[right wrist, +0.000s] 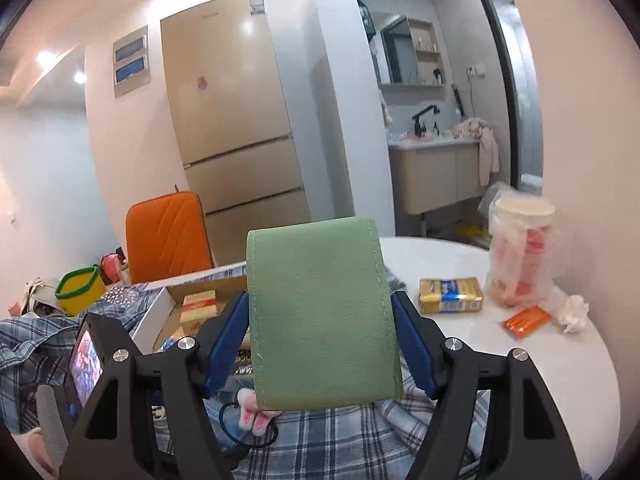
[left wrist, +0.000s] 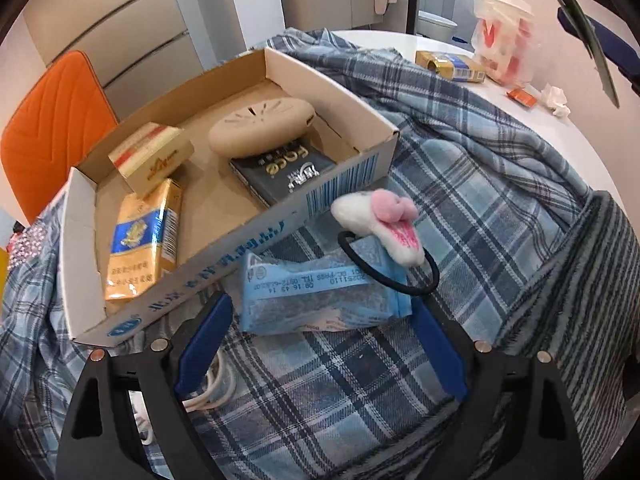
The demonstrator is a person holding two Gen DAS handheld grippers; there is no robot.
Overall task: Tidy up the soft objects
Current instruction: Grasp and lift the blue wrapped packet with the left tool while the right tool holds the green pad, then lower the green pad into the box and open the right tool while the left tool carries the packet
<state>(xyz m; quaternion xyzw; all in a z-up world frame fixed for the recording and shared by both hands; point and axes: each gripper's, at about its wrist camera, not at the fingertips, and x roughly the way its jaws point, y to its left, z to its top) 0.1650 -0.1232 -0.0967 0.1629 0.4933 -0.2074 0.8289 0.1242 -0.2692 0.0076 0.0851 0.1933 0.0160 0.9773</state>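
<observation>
Right gripper (right wrist: pixel 322 328) first: my blue pads press on both side edges of a green pouch (right wrist: pixel 322 312), which I hold upright above the plaid cloth (right wrist: pixel 340 440), the jaws roughly half open around it. Below the pouch lies a hair tie with a white and pink plush charm (right wrist: pixel 254 416).

My left gripper (left wrist: pixel 322 320) points steeply down with its jaws spread wide and gripping nothing. A blue tissue packet (left wrist: pixel 320 300) lies on the cloth between the fingertips; I cannot tell whether either pad touches it. The hair tie rests partly on the packet's far corner, its charm just beside the near wall of the cardboard box (left wrist: pixel 332 92).

Inside the box, a beige oval case (left wrist: pixel 262 126) lies on a dark packet (left wrist: pixel 280 176) near the right wall, a yellow and blue pack (left wrist: pixel 140 240) lies against the near left corner, and a small gold box (left wrist: pixel 150 156) sits just behind it.

Beyond the cloth, on the bare white table (right wrist: pixel 460 264), stand another yellow pack (right wrist: pixel 450 295), a bagged cup (right wrist: pixel 520 256), an orange sachet (right wrist: pixel 525 320) and a crumpled tissue (right wrist: pixel 574 312).
</observation>
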